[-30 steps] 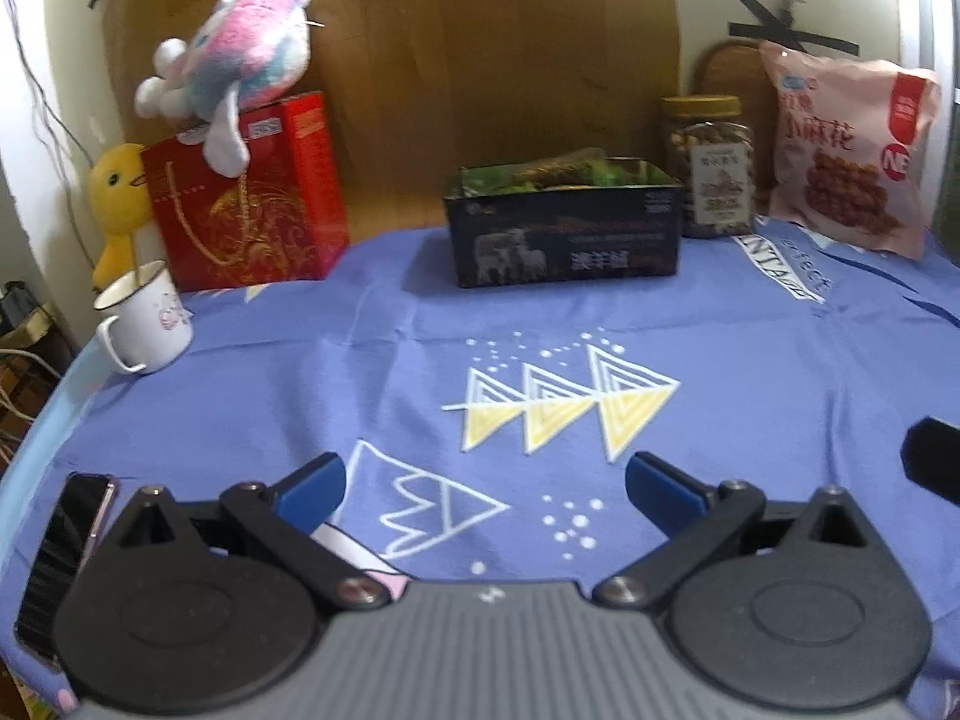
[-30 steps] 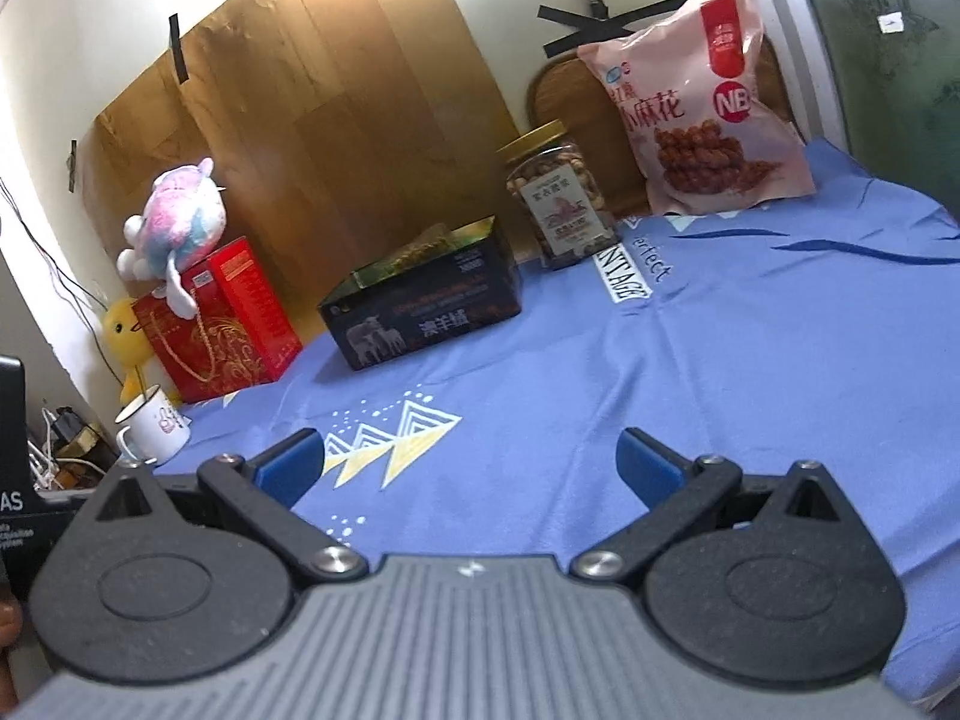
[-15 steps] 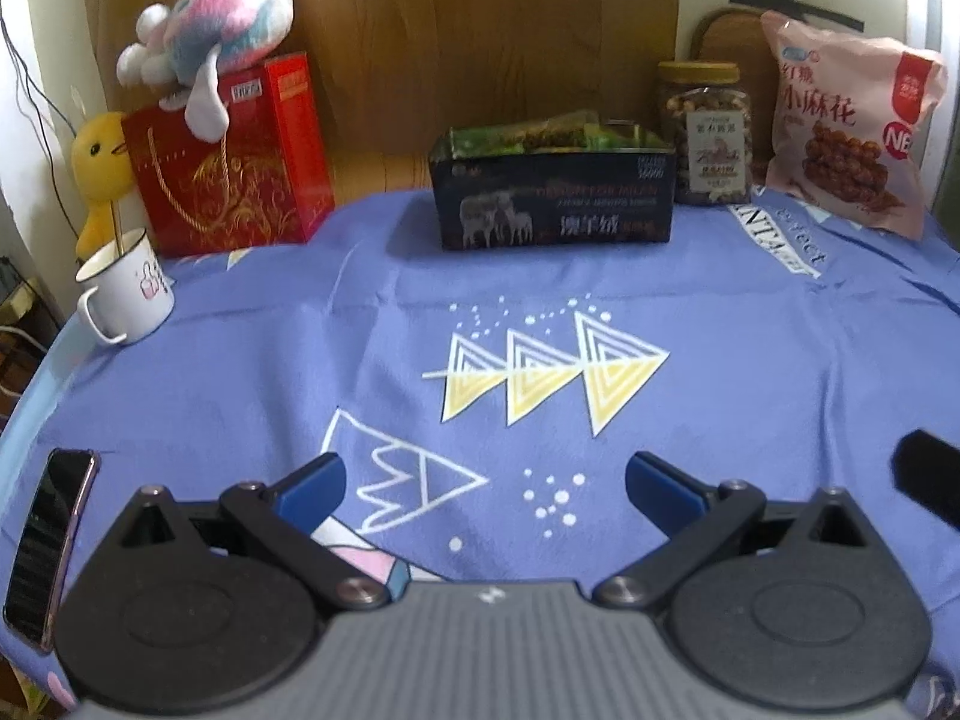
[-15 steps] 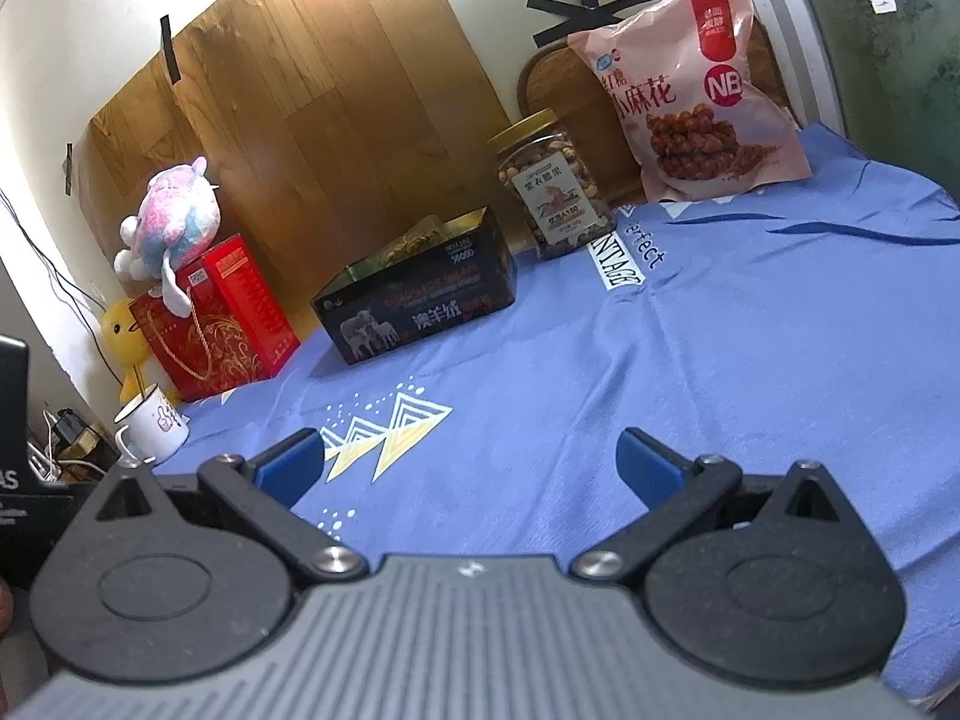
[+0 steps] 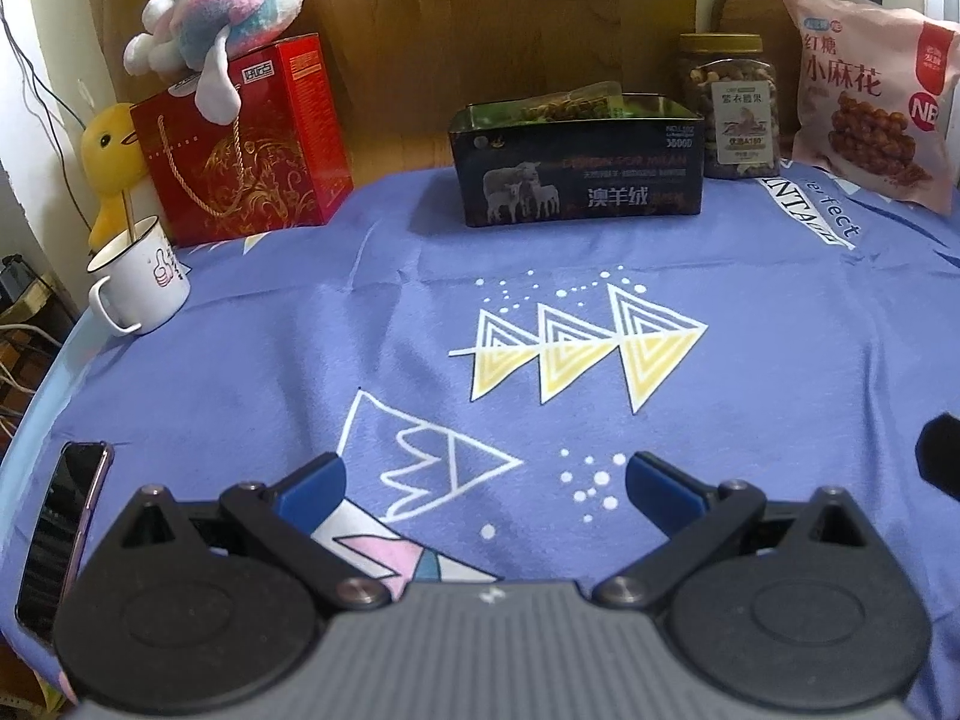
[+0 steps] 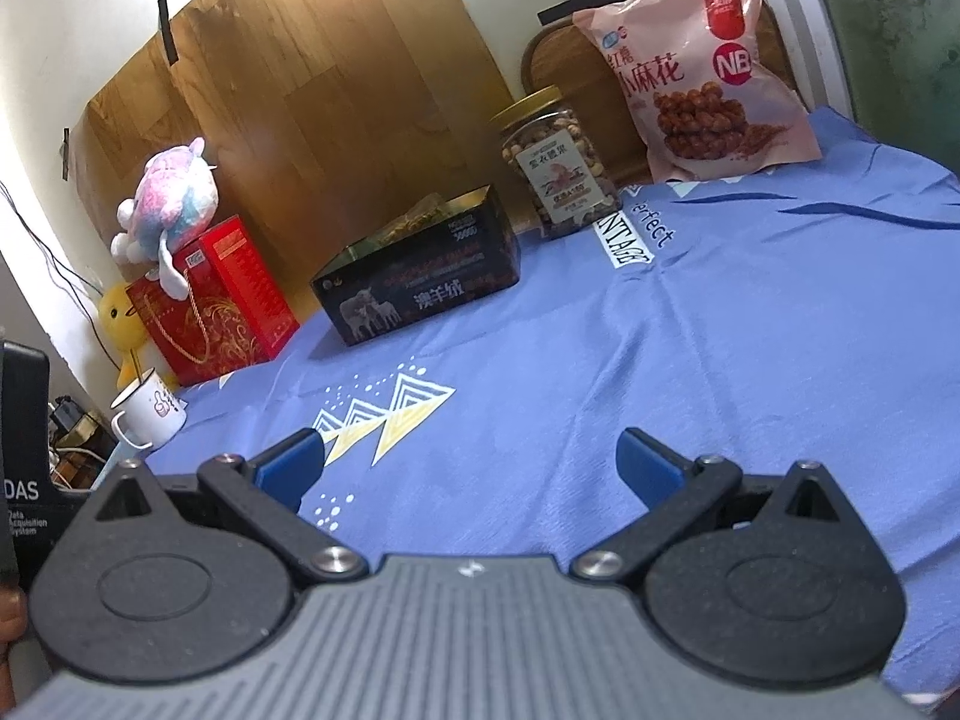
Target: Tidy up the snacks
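A dark open box (image 5: 579,180) with snack packets inside stands at the back of the blue cloth; it also shows in the right wrist view (image 6: 420,285). A clear jar of nuts (image 5: 729,114) (image 6: 558,165) stands right of it. A pink snack bag (image 5: 870,90) (image 6: 696,66) leans at the back right. My left gripper (image 5: 486,480) is open and empty over the near cloth. My right gripper (image 6: 471,462) is open and empty, also near the front.
A red gift box (image 5: 240,138) with a plush toy (image 5: 222,18) on top stands back left, next to a yellow duck (image 5: 111,162) and a white mug (image 5: 138,282). A phone (image 5: 60,534) lies at the left edge. The right gripper's tip (image 5: 942,456) shows at right.
Both grippers have moved forward a little towards the box and snacks, which now look larger. Both stay open and empty.
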A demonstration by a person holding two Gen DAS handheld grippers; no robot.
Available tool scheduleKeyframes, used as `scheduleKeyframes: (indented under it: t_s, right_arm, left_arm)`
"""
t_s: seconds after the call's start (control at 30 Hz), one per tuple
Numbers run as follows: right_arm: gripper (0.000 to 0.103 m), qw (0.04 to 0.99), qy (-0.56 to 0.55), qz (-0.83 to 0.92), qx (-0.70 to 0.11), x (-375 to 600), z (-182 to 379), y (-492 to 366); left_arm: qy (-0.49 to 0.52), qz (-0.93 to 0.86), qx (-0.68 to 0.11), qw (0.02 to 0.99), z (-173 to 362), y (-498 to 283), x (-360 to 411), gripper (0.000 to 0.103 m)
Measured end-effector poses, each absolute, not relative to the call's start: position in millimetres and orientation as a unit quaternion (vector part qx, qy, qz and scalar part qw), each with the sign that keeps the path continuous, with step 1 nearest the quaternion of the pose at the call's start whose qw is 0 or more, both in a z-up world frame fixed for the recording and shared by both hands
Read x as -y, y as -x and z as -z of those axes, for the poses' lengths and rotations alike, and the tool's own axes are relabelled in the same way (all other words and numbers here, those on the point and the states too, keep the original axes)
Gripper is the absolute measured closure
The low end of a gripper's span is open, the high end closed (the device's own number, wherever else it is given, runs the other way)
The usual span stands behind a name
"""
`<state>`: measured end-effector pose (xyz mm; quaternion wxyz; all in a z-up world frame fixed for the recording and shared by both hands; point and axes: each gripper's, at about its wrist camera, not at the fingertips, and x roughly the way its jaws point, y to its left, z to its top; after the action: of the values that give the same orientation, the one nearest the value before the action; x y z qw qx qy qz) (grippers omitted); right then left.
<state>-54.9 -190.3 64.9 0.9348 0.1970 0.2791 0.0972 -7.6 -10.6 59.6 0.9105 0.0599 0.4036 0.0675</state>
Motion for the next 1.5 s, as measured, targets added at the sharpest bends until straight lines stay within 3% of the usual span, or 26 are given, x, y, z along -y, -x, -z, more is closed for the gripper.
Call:
scheduleKeyframes:
  t_s: [1.5]
  right_arm:
    - [0.000,0.941,-0.183,-0.098,-0.266,186.4,-71.6,57.0]
  left_arm:
    - [-0.064,-0.056,-0.399,0.913,-62.4,10.4,13.2,0.000]
